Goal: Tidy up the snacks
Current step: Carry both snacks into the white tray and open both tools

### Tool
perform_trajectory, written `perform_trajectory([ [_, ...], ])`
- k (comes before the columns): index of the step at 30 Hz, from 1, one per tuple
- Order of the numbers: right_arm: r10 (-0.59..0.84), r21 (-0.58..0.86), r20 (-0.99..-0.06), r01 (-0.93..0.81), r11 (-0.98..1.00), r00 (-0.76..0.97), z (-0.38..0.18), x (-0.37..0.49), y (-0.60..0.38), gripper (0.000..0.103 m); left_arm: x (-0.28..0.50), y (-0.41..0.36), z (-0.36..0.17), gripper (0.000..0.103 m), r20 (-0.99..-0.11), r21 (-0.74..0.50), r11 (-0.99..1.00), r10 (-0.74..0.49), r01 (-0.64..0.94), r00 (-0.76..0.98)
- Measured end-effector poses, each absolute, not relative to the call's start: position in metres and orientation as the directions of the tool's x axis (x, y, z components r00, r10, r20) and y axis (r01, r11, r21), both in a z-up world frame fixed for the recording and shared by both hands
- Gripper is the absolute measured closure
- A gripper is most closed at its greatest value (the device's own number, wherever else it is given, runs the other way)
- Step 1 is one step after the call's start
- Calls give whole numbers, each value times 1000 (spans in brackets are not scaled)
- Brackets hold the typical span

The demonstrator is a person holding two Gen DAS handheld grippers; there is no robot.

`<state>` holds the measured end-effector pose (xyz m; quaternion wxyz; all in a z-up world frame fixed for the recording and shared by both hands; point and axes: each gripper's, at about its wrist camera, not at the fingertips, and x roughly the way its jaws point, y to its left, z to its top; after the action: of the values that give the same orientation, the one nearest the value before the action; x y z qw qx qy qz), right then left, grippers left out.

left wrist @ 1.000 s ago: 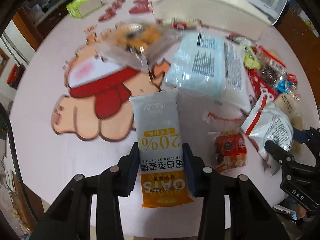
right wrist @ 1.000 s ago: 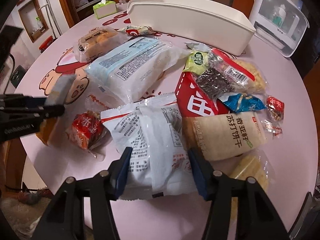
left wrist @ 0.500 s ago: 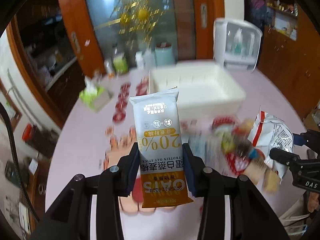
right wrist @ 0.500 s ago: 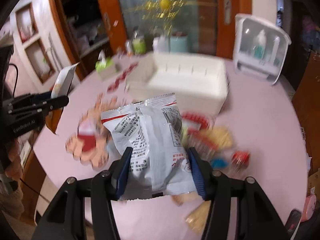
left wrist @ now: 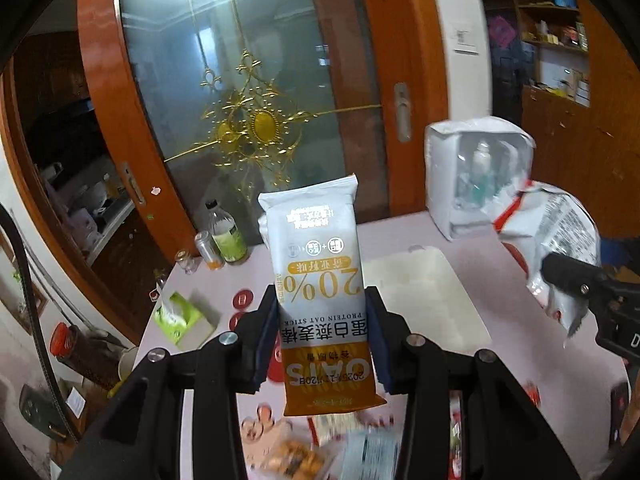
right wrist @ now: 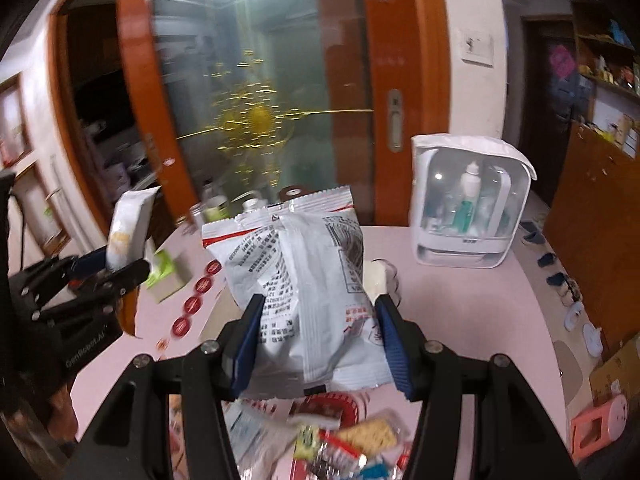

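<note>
White bin (left wrist: 420,280) sits empty, I reckon, so sorting has barely begun. My left gripper (left wrist: 322,334) clamps the oat bar (left wrist: 320,280) and my right gripper (right wrist: 316,338) clamps a white bag (right wrist: 304,280), both above the table (right wrist: 460,312); loose snacks (right wrist: 352,444) remain below.

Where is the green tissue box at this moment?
The green tissue box stands on the pink table near its left edge in the left wrist view, left of the oat stick packet and in front of the bottle.

Orange-framed glass door (left wrist: 256,92), wooden shelves (left wrist: 560,36).
</note>
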<state>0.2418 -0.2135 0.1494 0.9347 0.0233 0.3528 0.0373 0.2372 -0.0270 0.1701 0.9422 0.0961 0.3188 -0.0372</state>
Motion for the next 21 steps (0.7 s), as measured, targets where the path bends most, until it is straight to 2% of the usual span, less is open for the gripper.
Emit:
perform_trajectory([
  [3, 75, 85, -696, -21, 996, 714, 129, 274, -220, 47, 287, -29, 152, 63, -632, 121, 989, 10, 85, 775],
  [8, 77, 113, -765, 17, 993, 639, 70, 314, -222, 47, 344, -26, 93, 63, -698, 89, 995, 28, 47, 715],
  [14, 85, 117, -833, 24, 993, 546, 12, 348, -212, 47, 385, -31, 23, 63, -777, 97, 994, 49, 43, 627],
  [21, 90, 113, -868, 18, 993, 488, -20, 366, -201, 43, 398, -28, -30, 58, -837, 80, 996, 46, 40, 546],
])
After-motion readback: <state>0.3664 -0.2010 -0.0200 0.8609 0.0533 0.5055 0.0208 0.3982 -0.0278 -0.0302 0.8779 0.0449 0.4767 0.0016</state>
